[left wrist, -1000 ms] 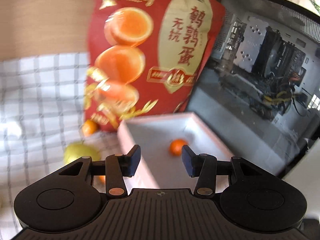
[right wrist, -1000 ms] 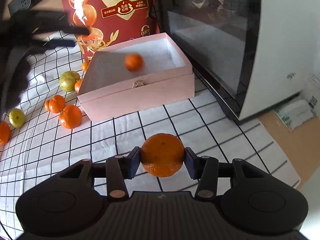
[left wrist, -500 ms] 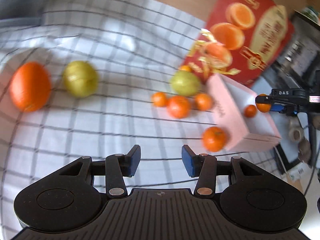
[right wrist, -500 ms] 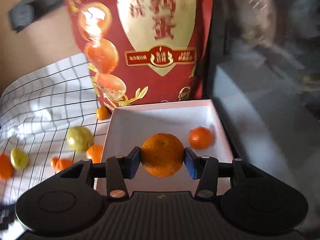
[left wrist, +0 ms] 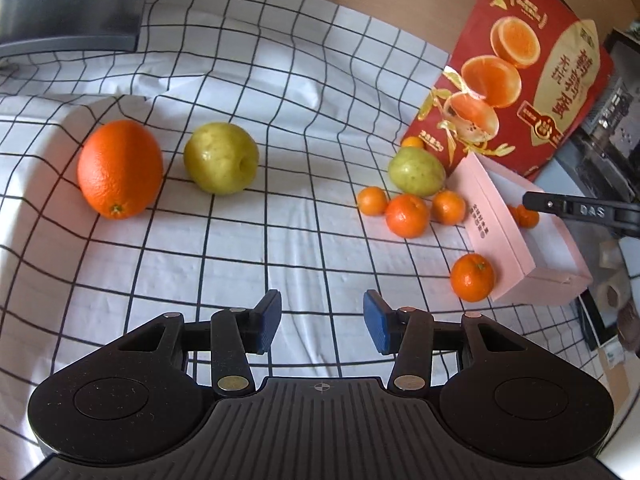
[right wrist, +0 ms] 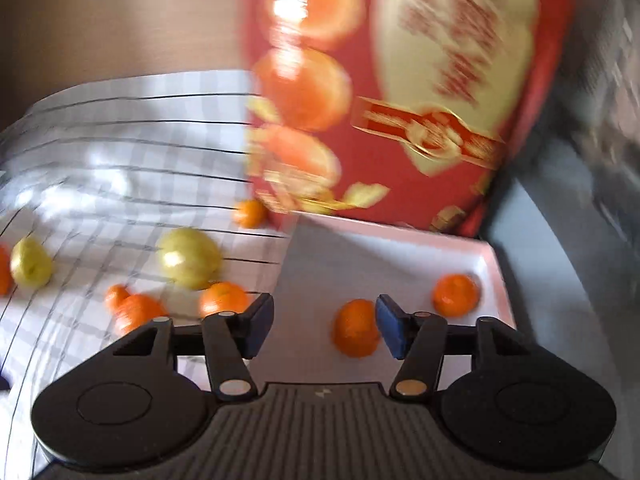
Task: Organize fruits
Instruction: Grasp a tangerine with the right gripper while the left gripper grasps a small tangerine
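Note:
My left gripper (left wrist: pixel 322 326) is open and empty above the checked cloth (left wrist: pixel 280 216). A large orange (left wrist: pixel 119 168) and a yellow-green apple (left wrist: pixel 221 157) lie at the far left. A green apple (left wrist: pixel 416 171) and several mandarins (left wrist: pixel 407 216) sit beside the pink box (left wrist: pixel 500 232); one mandarin (left wrist: pixel 472 277) rests against its near wall. My right gripper (right wrist: pixel 324 328) is open over the pink box (right wrist: pixel 400 236). A mandarin (right wrist: pixel 355 333) lies in the box just beyond its fingers, beside another mandarin (right wrist: pixel 456 294). The right wrist view is blurred.
A red snack bag (left wrist: pixel 516 68) stands behind the box. A computer case (left wrist: pixel 600 132) is at the right. A dark object (left wrist: pixel 68 4) sits at the far left corner. The right gripper's arm (left wrist: pixel 580 210) reaches over the box.
My right gripper has opened and let go of the mandarin, which now lies in the pink box. My left gripper has drawn back slightly over the cloth.

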Available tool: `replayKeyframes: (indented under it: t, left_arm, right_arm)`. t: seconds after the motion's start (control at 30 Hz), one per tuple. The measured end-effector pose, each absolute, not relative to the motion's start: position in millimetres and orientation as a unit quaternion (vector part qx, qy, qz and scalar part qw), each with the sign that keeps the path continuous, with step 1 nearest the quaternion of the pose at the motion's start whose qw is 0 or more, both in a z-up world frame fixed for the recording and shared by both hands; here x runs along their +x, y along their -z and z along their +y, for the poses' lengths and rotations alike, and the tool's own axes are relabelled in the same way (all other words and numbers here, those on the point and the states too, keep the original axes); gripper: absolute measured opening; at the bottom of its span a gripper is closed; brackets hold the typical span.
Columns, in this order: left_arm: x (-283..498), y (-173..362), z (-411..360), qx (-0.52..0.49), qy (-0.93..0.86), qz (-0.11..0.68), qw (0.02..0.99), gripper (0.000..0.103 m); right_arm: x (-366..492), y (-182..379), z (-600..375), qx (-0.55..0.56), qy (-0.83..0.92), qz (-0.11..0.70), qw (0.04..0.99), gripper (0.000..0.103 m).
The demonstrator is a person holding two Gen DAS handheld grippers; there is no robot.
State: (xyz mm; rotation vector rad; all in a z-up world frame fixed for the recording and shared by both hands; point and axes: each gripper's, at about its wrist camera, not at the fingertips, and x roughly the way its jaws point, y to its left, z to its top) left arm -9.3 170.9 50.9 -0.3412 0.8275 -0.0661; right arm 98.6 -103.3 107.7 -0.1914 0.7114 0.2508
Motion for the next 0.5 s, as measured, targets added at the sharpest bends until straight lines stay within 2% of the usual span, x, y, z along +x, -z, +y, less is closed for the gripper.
replayKeyframes:
  t: [0.27, 0.5]
  left_arm:
    - [-18, -50, 167, -0.16, 0.044, 0.401, 0.901, 0.05]
    - [-35, -51, 180, -0.172, 0.027, 0.397, 0.901, 0.05]
  right_arm:
    - [55, -76, -30, -0.2, -0.199, 0.338, 0.898, 0.059]
    - [73, -60, 0, -0.171, -0.199, 0.339, 0.903, 0.058]
